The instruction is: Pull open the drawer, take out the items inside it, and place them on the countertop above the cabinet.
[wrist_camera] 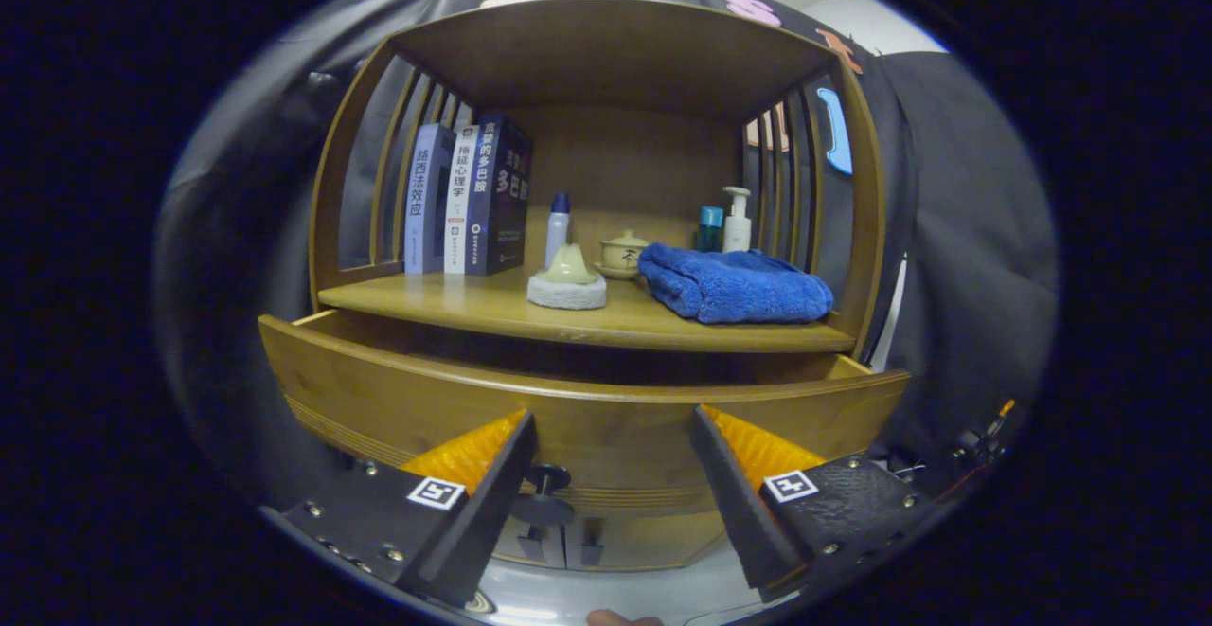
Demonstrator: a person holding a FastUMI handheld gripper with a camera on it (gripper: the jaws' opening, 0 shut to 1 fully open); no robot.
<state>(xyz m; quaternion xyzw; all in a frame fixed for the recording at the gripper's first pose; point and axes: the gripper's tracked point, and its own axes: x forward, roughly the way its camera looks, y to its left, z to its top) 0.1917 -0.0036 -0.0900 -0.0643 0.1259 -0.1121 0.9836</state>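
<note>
A wooden cabinet [606, 58] stood ahead, its drawer [578, 413] pulled partly out below the tabletop [492, 309]. On the tabletop, three books [469, 195] stood upright at the left, their spines facing outward. To the right of the books sat a small white bottle [558, 226], a round grey base with a pale cone on it [567, 280], and a lidded teacup on a saucer [622, 254]. Right of the cup lay a folded blue towel [734, 285], with a teal container [709, 227] and a white pump bottle [738, 219] behind it. The drawer's long front ran left to right, facing the gripper [614, 465]. Its inside was hidden behind the front panel. The jaws stood wide apart, empty, just before the drawer front, with its dark knob [546, 493] between them, nearer the left one.
</note>
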